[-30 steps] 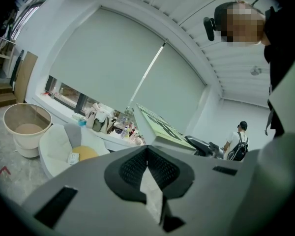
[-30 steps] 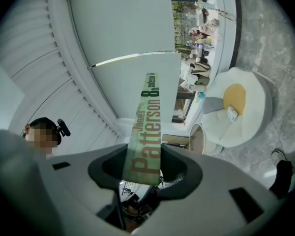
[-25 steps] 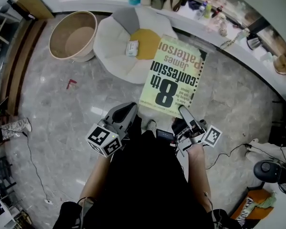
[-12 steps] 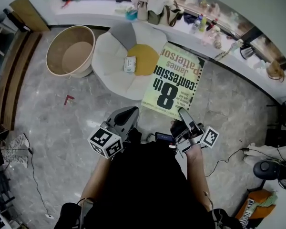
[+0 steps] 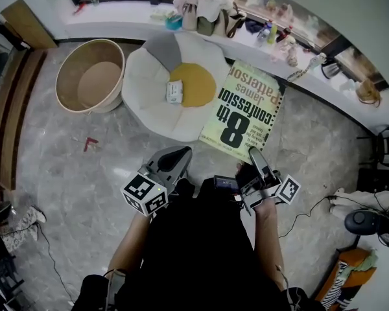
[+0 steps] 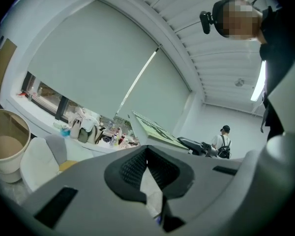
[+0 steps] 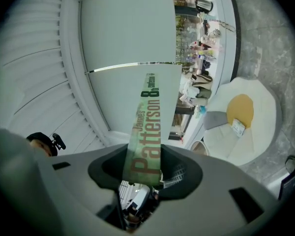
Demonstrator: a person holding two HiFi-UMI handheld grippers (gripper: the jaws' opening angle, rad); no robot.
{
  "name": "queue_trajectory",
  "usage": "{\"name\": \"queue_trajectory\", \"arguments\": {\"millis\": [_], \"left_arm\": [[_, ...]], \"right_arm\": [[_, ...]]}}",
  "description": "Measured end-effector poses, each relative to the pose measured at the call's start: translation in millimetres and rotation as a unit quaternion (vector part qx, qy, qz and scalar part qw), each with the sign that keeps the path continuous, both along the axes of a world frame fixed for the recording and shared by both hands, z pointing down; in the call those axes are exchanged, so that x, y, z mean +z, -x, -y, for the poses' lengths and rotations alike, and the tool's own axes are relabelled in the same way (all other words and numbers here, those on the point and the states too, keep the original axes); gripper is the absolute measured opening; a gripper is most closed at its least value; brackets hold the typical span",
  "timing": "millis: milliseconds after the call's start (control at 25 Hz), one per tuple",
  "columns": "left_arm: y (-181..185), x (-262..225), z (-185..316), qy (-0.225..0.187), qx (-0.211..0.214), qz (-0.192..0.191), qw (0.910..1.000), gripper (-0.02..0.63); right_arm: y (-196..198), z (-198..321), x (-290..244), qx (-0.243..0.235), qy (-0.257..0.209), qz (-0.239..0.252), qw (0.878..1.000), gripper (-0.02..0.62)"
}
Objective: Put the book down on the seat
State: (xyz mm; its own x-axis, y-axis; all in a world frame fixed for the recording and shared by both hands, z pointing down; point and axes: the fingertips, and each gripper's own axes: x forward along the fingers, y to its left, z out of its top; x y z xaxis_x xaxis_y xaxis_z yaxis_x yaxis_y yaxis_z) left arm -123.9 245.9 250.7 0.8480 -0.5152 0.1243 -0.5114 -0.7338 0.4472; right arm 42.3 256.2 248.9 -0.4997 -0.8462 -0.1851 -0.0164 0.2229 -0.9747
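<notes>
Tub (image 5: 89, 76) of pale wood stands on the marble floor (image 5: 65, 173) at far left, touching the white seat (image 5: 149, 86), whose yellow centre (image 5: 193, 85) carries a small packet (image 5: 174, 91). Nearer the person, the left gripper (image 5: 180, 153) hovers with its jaws drawn together on nothing, just short of the book. The book (image 5: 245, 112) is in the air, cover up, to the right of the seat and overlapping its edge in the head view. The right gripper (image 5: 253, 154) has its jaws clamped on the book's near edge, spine showing between them.
</notes>
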Motion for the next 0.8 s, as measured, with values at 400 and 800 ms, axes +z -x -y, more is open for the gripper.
{"name": "queue_trajectory", "arguments": {"millis": [400, 800], "left_arm": [[34.4, 22.4, 60.4, 0.019, 0.010, -0.004, 0.9998, 0.012], [32.4, 28.1, 80.8, 0.022, -0.003, 0.007, 0.9997, 0.012]], "right_arm": [[36.1, 52.6, 20.4, 0.019, 0.028, -0.004, 0.999, 0.183], [34.6, 83.0, 31.8, 0.004, 0.033, 0.000, 0.999, 0.183]]}}
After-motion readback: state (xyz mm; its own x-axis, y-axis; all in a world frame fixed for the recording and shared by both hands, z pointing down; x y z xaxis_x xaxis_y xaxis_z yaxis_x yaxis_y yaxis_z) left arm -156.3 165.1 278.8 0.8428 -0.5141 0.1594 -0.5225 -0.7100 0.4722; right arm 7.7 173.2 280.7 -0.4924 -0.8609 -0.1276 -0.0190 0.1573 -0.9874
